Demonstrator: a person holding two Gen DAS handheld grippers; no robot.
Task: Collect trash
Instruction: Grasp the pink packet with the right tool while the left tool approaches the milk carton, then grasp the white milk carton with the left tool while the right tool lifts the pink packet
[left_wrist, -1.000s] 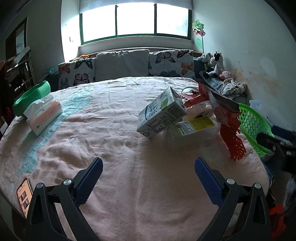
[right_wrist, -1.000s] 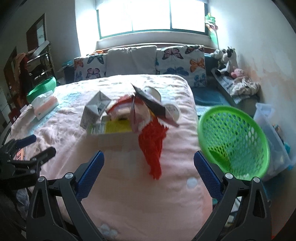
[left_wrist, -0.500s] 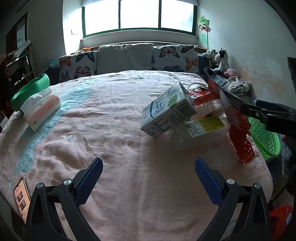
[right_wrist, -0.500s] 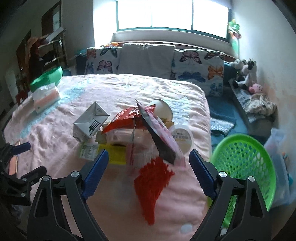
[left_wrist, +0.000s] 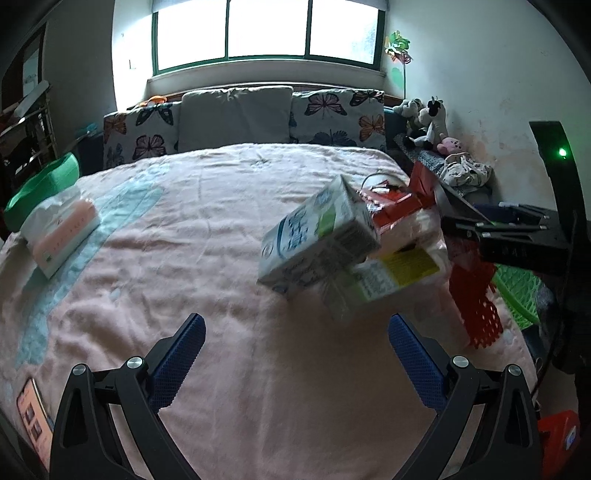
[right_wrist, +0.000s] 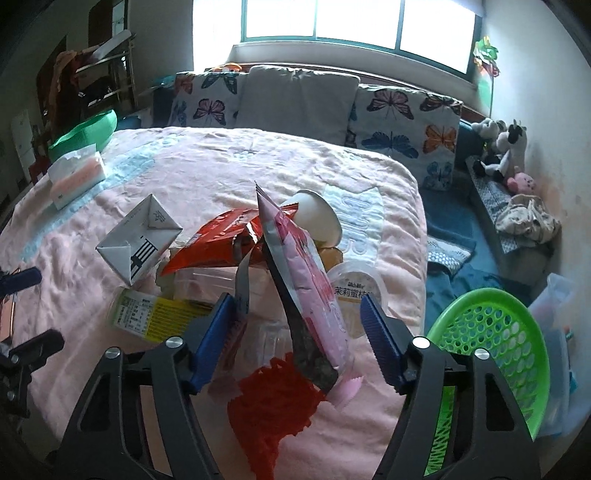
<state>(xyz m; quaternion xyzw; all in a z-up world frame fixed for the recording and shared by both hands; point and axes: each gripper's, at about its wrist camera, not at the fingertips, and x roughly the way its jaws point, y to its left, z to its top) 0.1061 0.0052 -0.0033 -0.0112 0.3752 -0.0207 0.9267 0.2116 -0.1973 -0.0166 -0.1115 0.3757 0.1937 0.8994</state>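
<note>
Pink snack bag (right_wrist: 314, 295) now between right gripper's (right_wrist: 295, 325) closing, untouching fingers; left gripper (left_wrist: 295, 343) spread.

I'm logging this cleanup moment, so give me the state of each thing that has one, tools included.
Right tool: jaws open, just been closing around the pink snack bag, pads not yet pressing.
Left tool: open, nothing between its jaws.
Pink snack bag: torn open, propped on edge.
Milk carton: tilted on the pile.
Paper cup: tipped on its side.
Green basket: beside the bed; contents unclear.
Tissue pack: opened, tissue protruding.
</note>
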